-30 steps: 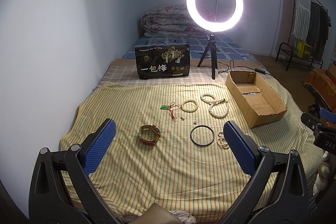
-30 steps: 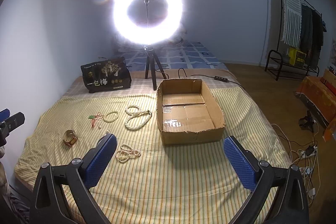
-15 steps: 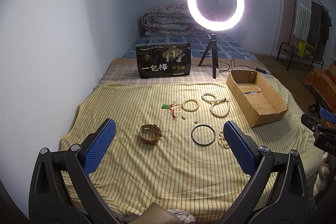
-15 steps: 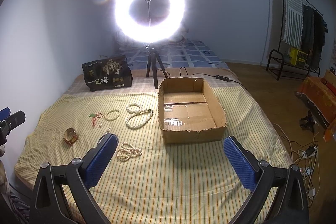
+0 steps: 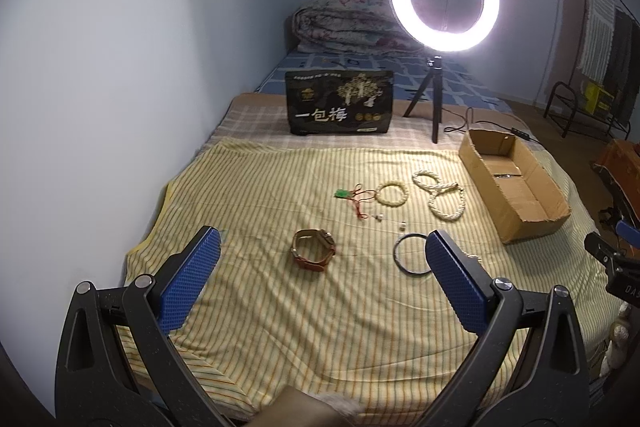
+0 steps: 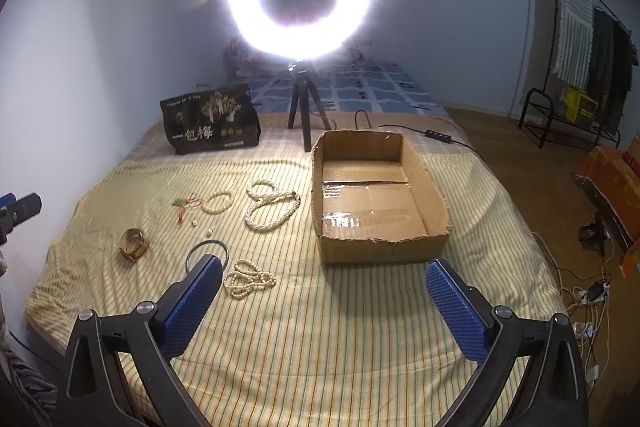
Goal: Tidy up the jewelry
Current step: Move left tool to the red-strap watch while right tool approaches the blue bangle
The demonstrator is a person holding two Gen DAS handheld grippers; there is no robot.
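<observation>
Nothing has been lifted yet, and both pairs of tongs are held above the near edge of the bed, jaws spread wide and empty. Starting at the left, the left tongs are aimed over the striped yellow blanket, and the brown-strapped watch is framed almost squarely between their blue pads, so it is judged the natural first pick. It stands on its curled strap, so it would best be pinched across the strap band, not the face. Further along, the green charm on red cord, a pale bead bracelet and two tiny loose pieces, too small to be named, are scattered mid-blanket; the cord could snag its neighbours if dragged. Then comes the dark thin bangle, half hidden behind the pad, and just beside it the heap of small beads, close to the right tongs. The twisted white rope necklace lies near the cardboard box, which is open and looks empty from the right view. Each piece is best lowered well inside the walls before being released.
</observation>
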